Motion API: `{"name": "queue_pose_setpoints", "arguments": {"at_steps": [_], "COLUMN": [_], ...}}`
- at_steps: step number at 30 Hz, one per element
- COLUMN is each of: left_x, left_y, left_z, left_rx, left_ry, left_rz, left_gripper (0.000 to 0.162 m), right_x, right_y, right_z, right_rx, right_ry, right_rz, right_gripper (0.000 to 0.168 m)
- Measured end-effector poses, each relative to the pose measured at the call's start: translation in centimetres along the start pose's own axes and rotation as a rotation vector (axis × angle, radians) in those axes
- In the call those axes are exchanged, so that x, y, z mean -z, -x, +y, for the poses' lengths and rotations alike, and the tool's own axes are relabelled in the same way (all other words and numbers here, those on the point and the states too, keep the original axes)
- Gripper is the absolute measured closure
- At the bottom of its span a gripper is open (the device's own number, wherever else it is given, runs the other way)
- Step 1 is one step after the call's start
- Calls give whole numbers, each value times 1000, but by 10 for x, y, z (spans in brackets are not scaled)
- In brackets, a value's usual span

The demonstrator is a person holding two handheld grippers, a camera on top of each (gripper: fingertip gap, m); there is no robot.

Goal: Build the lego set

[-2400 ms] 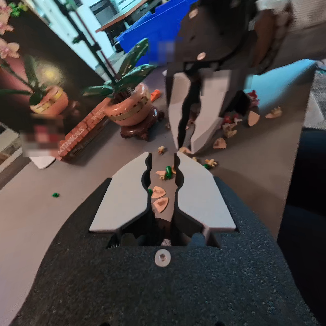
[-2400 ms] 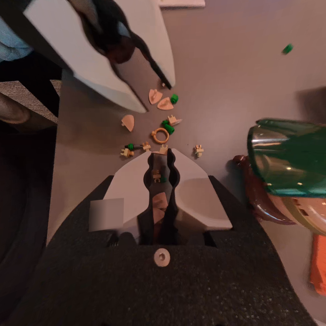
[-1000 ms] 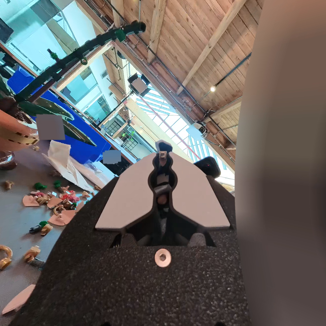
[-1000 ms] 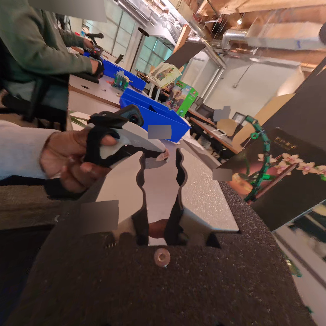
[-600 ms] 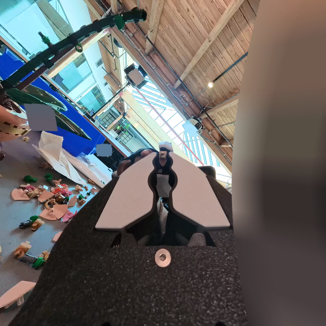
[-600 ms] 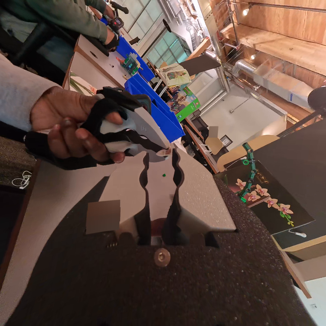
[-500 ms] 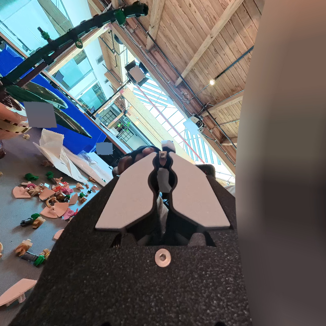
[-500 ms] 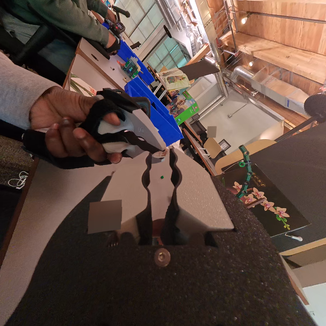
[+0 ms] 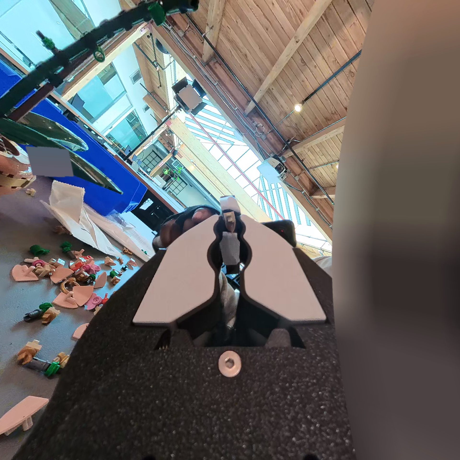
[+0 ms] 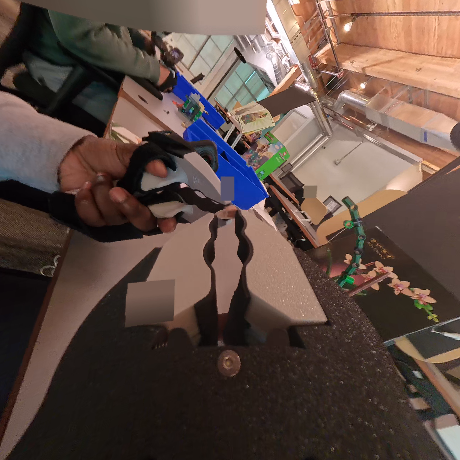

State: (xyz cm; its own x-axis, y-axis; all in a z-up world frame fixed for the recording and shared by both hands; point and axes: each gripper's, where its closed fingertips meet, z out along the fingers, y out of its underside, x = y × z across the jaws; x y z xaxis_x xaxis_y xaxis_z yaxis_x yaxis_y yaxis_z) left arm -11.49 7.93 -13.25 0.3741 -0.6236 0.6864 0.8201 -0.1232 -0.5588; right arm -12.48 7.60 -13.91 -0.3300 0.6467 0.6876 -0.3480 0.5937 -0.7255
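Note:
My left gripper is shut on a small pink and tan lego piece at its fingertips, raised above the table. In the right wrist view a hand holds this left gripper, and the piece sits at its tip. My right gripper is open with a narrow gap. Its jaws stand on either side of the piece, and I cannot tell whether they touch it. One white fingertip of the right gripper shows just beyond the piece. The green orchid stem of the model rises at the upper left.
Several loose pink, tan and green lego pieces lie on the grey table at the left, next to a torn white paper bag and a blue bin. The black set box lies at the right. Another person's green sleeve is at the neighbouring table. My two grippers' fingertips are within a few centimetres of each other.
My right gripper's jaws have narrowed and come up around the piece held by the left gripper. The left gripper has stayed shut and tilted slightly.

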Motion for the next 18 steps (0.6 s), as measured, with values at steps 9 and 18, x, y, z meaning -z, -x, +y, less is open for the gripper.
{"name": "queue_pose_setpoints", "arguments": {"at_steps": [9,18], "left_x": [-2,23], "left_y": [4,43], "left_z": [4,-16], "left_rx": [12,-200], "left_ry": [30,-14], "left_rz": [-24,-260], "left_gripper": [149,161], "right_x": [5,7], "right_y": [2,19], "right_z": [1,54], "right_rx": [-5,-105], "right_ry": [15,267], "right_rz": [-48,-118], "right_gripper": [168,164]}}
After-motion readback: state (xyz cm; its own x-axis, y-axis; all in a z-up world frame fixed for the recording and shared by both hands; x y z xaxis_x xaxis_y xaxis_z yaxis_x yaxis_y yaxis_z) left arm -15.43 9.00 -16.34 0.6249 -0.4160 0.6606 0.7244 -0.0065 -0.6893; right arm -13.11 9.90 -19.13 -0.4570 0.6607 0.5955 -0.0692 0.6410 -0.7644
